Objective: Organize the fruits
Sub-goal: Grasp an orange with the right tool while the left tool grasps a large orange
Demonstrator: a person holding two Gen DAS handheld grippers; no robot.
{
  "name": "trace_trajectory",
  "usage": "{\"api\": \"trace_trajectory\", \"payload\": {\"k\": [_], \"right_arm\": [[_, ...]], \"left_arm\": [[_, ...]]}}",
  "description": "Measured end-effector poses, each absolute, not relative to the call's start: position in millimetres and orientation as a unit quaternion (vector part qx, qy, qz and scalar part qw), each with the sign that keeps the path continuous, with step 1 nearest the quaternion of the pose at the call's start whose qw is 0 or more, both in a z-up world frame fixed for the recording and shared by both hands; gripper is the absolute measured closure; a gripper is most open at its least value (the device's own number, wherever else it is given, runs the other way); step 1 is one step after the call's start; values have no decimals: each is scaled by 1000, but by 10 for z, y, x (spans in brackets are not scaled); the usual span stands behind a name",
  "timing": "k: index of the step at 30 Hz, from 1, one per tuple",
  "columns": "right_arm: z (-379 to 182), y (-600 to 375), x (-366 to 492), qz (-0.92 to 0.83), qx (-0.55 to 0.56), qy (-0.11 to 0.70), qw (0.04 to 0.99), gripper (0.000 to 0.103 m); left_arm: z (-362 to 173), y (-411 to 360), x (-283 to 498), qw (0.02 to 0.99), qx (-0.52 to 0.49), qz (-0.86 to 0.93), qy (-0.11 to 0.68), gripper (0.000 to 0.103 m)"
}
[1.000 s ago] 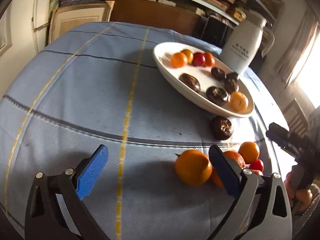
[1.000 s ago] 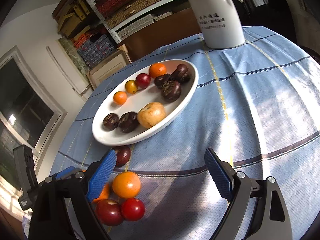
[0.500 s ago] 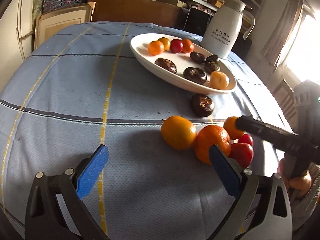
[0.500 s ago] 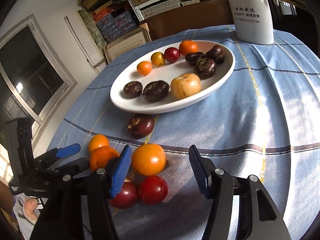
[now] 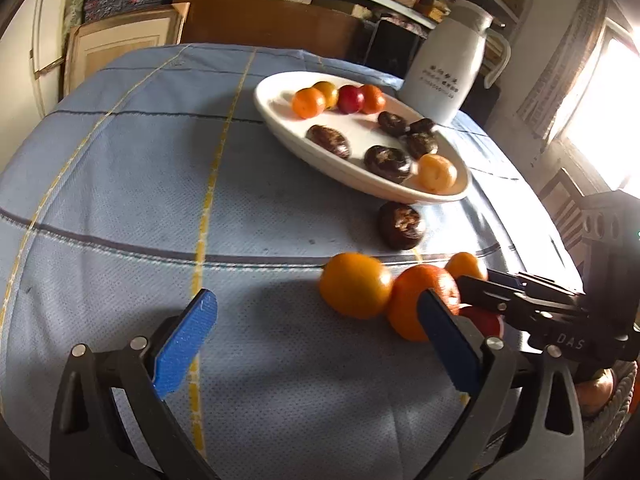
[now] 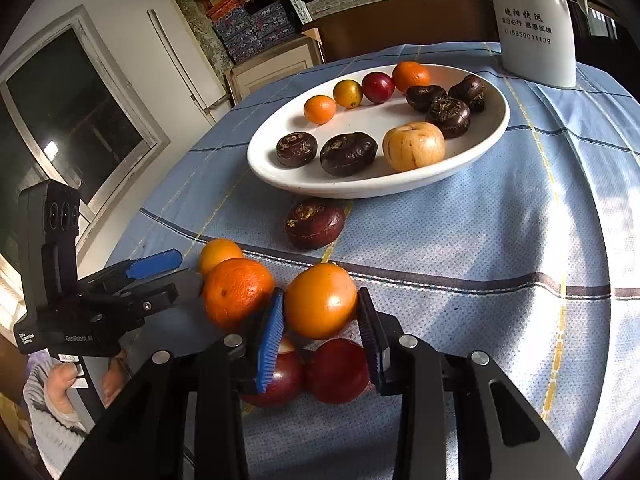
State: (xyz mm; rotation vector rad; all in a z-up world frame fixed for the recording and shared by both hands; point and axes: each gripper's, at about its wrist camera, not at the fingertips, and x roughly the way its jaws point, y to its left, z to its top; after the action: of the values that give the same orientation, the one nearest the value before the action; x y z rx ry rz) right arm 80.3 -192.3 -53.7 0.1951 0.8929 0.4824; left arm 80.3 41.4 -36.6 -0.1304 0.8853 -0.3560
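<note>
Left wrist view: the left gripper tilts down over the blue tablecloth, jaws spread wide with nothing between them. Just ahead of its right finger lie a smooth orange and a rough orange.

Right wrist view: the right gripper angles down, its jaws having just been closing, pads pinching the smooth orange. Two red fruits lie beneath it; the white plate sits well ahead.

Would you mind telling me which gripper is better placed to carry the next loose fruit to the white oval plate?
The right gripper: its jaws have just closed on the smooth orange fruit, near the white oval plate. The left gripper is open, holding nothing.
</note>
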Motion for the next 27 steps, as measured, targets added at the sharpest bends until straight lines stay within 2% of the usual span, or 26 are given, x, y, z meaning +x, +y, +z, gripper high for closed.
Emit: {"api": "trace_trajectory", "payload": {"k": [6,10,16,23,27], "right_arm": [[-535,-2113,864,194,126,423,876,66],[-546,-2156,884,188,133,425,876,66],[-545,-2184,894,181,138,424,876,66],[-546,-2231,896,175,144,425,877,66],[-540,-2220,896,175,142,424,877,66]], "left_arm": [[-333,243,885,888,-48,-194,414,4],[-419,262,889,858,-86,-239,446,4],[-437,201,930,855,-80,-254,446,4],[-437,543,991,869,-117,-197,438,6],[-434,423,984,890,-49,-143,431,5]]}}
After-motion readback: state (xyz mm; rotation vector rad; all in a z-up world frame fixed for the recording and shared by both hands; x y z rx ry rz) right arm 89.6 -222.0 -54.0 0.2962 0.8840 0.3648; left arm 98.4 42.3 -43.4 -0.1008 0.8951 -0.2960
